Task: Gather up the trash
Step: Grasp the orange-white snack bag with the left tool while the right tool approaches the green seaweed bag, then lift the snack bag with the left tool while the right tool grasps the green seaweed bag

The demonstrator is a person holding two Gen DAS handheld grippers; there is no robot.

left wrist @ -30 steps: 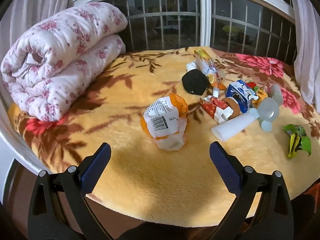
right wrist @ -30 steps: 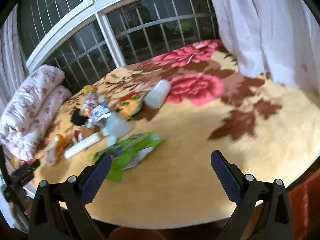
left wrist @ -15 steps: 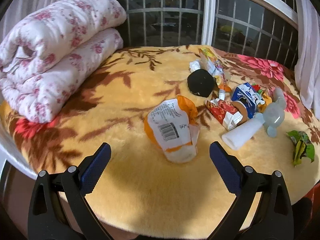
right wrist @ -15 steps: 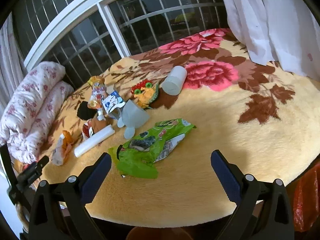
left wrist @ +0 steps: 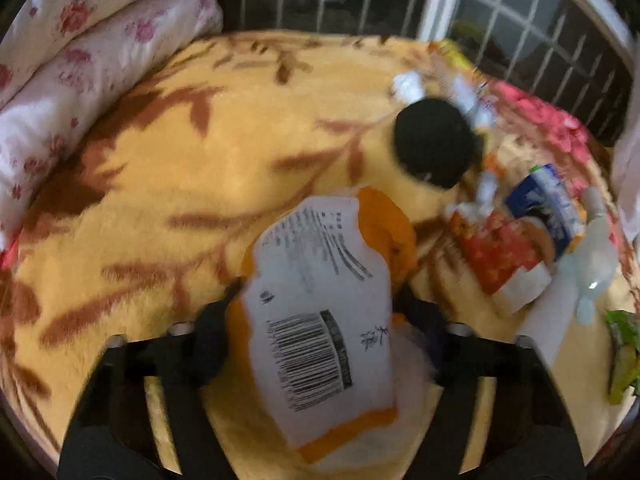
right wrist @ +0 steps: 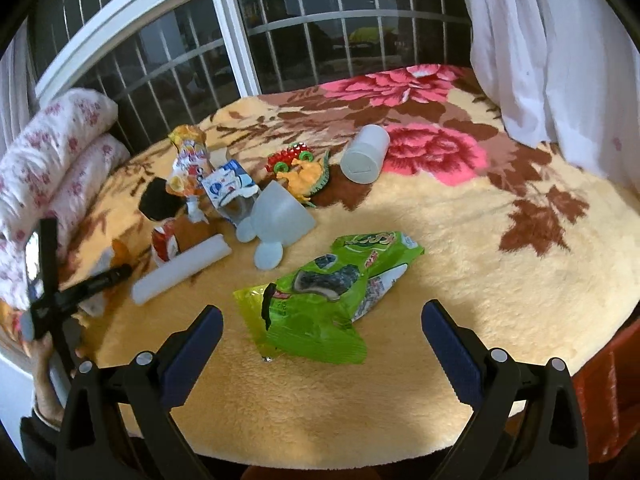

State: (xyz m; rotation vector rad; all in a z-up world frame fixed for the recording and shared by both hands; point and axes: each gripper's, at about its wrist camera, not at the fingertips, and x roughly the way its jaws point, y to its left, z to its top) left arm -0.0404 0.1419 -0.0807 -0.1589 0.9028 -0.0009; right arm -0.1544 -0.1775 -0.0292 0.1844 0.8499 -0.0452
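An orange-and-white snack bag with a barcode lies on the yellow blanket. My left gripper is open with the bag between its fingers; the view is blurred, so contact is unclear. The left gripper also shows in the right wrist view at far left. A green snack bag lies just ahead of my right gripper, which is open and empty.
More trash lies mid-blanket: a black round lid, a red packet, a blue-white carton, a white tube, a white cylinder, a clear plastic piece. A rolled floral quilt lies left. Window bars stand behind.
My left gripper has moved forward and down so the orange-and-white bag now sits between its fingers. My right gripper has moved closer to the green bag.
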